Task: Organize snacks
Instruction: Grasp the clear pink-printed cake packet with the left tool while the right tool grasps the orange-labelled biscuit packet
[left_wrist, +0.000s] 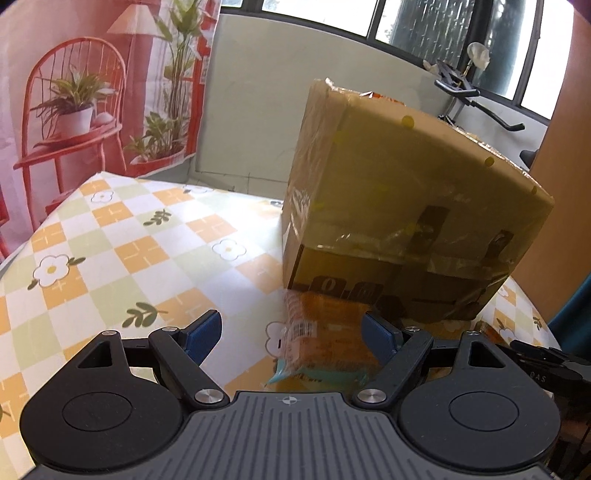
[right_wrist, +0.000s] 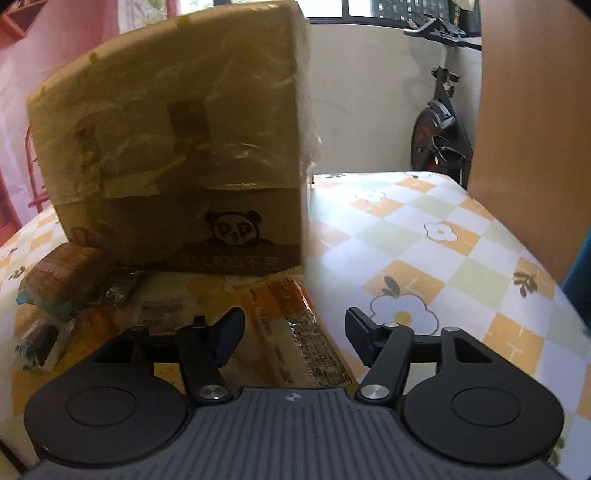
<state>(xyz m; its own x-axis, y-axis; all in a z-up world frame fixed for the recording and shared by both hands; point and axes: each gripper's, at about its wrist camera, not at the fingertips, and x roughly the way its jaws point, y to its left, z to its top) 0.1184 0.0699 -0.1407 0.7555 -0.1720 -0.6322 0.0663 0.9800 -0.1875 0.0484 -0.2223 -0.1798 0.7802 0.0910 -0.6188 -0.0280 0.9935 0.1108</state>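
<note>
Orange snack packet (right_wrist: 295, 332), printed label up, between right hand-held gripper's (right_wrist: 293, 332) parted fingers.

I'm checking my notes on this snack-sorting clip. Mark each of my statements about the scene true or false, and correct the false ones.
1. A cardboard box stands on the table. True.
2. The box carries a panda drawing. True.
3. The tablecloth is plain blue. False: it is checked orange, green and white with flowers.
4. The right gripper grips the box. False: its jaws stand apart over an orange snack packet, pads clear of it.
5. The left gripper has a snack packet between its open jaws. True.
</note>
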